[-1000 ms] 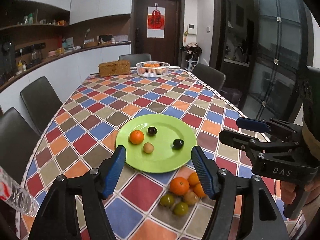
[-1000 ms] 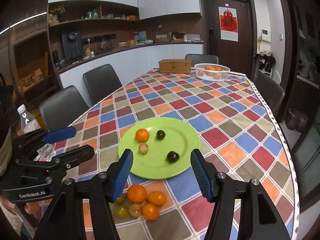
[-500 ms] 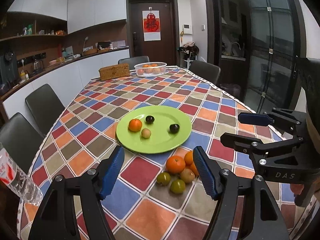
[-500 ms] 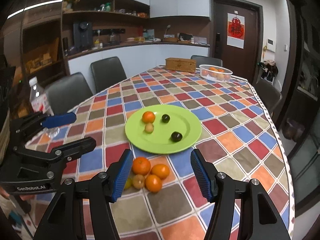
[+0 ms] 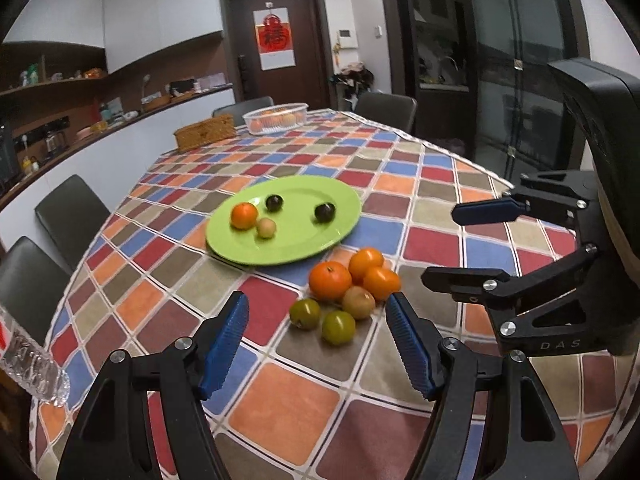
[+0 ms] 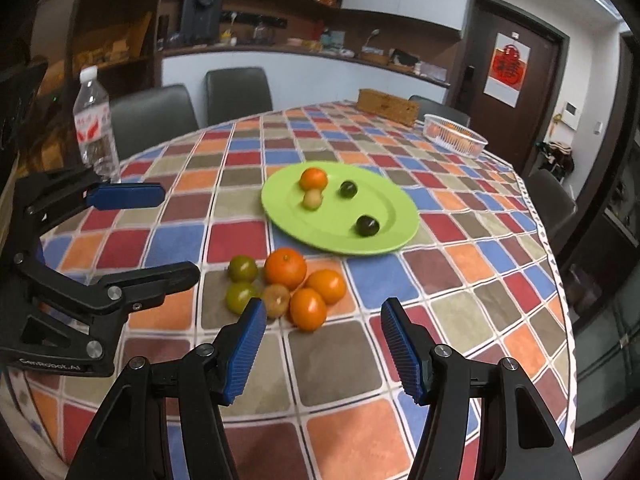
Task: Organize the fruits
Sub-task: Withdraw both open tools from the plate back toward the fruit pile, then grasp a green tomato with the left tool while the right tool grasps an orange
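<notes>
Grippers both dropped lower and pulled back toward the near edge of the tabletop over the last second. A moment ago the green plate [image 5: 280, 220] sat right between the blue pads in both wrist views; now the loose pile of fruit fills that spot instead.

So where's everything: the plate sits around the middle of the tabletop with four pieces on it, one small orange [image 5: 244, 215], a pale little fruit [image 5: 266, 227] just beside it, and two dark plums [image 5: 324, 212] further over. The pile is off the plate, just beside its near rim, closer to the near edge: three oranges [image 5: 330, 280], a brownish fruit [image 5: 359, 302] and two green ones [image 5: 338, 327], all bunched up touching each other.

The left gripper [image 5: 316, 344] has its jaws standing apart with nothing in them, green fruits lined up just ahead of the tips. The right gripper [image 6: 324, 344] is the same, jaws apart and empty, nearest orange [image 6: 307, 309] just ahead of it.

My read: this is the approach for the next pick, and six pieces are waiting to be sorted. The tight cluster could be annoying, since nudging one fruit might roll its neighbours away.
</notes>
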`<action>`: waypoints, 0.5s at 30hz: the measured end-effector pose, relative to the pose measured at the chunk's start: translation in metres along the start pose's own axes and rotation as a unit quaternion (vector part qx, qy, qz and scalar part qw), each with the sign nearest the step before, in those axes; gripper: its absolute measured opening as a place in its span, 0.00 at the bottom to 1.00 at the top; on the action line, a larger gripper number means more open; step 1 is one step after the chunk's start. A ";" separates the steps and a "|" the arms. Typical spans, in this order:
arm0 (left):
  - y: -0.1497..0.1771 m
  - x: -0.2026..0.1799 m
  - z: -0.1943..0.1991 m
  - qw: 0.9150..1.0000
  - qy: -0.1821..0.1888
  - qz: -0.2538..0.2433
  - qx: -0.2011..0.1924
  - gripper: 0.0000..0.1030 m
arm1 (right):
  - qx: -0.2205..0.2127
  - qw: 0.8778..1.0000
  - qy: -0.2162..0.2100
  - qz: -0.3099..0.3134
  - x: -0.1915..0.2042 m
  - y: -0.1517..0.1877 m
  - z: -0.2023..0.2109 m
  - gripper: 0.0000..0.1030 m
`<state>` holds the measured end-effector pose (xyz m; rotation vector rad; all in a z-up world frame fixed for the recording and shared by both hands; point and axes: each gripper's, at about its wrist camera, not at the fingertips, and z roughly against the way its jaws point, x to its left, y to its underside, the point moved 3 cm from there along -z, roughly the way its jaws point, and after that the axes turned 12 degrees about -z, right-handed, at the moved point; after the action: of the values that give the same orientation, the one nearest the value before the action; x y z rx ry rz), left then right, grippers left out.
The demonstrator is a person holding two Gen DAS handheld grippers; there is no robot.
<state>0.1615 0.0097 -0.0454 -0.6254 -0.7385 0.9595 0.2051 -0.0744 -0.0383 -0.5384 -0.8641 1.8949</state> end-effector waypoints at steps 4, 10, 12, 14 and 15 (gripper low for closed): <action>0.007 -0.005 -0.011 1.000 0.018 -0.016 0.011 0.67 | 0.012 1.000 0.000 0.019 0.002 0.006 -0.009 0.58; 0.013 -0.010 -0.027 0.998 0.035 -0.033 0.027 0.54 | 0.034 0.998 -0.005 0.051 0.008 0.013 -0.025 0.51; 0.015 -0.010 -0.032 0.998 0.044 -0.034 0.034 0.49 | 0.041 0.997 -0.007 0.059 0.010 0.015 -0.032 0.49; 0.017 -0.010 -0.037 0.997 0.052 -0.033 0.039 0.46 | 0.047 0.997 -0.010 0.062 0.011 0.016 -0.037 0.46; 0.017 -0.011 -0.039 0.997 0.056 -0.033 0.042 0.43 | 0.051 0.997 -0.012 0.063 0.011 0.017 -0.040 0.45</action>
<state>0.1799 0.0021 -0.0849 -0.5728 -0.6120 0.8829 0.2174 -0.0564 -0.0770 -0.5181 -0.7586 2.0513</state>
